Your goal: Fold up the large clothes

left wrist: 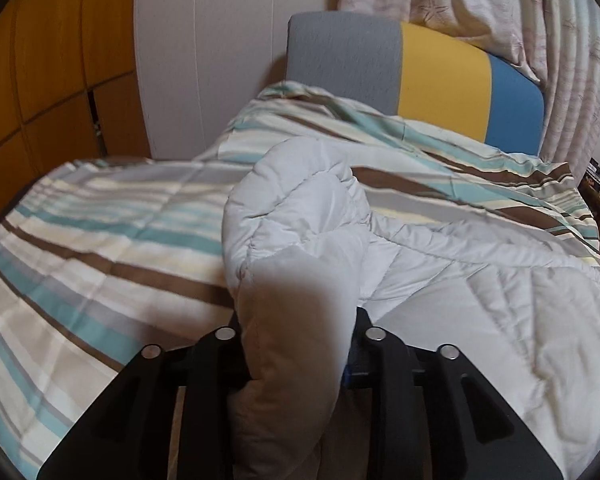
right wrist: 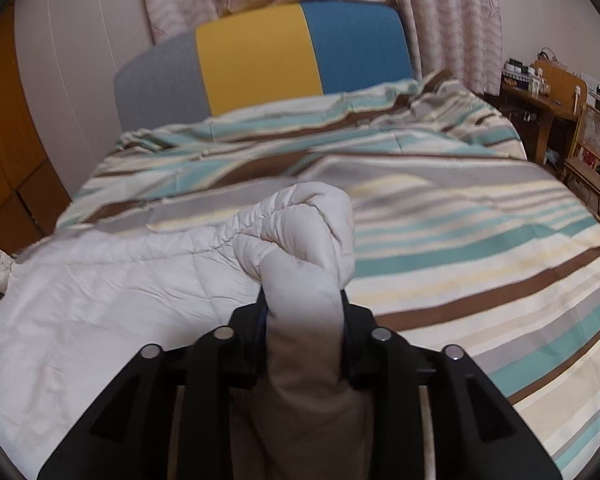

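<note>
A large white quilted padded garment lies on a bed with a striped cover. My left gripper is shut on a thick bunched fold at the garment's left side; the fabric fills the gap between the black fingers and hides the pads. In the right wrist view the same garment spreads to the left, and my right gripper is shut on a bunched fold at its right side. Both held folds stand raised above the striped cover.
A grey, yellow and blue headboard stands at the far end of the bed, with pink curtains behind. An orange wardrobe is at left. A wooden desk and a wicker chair stand right of the bed.
</note>
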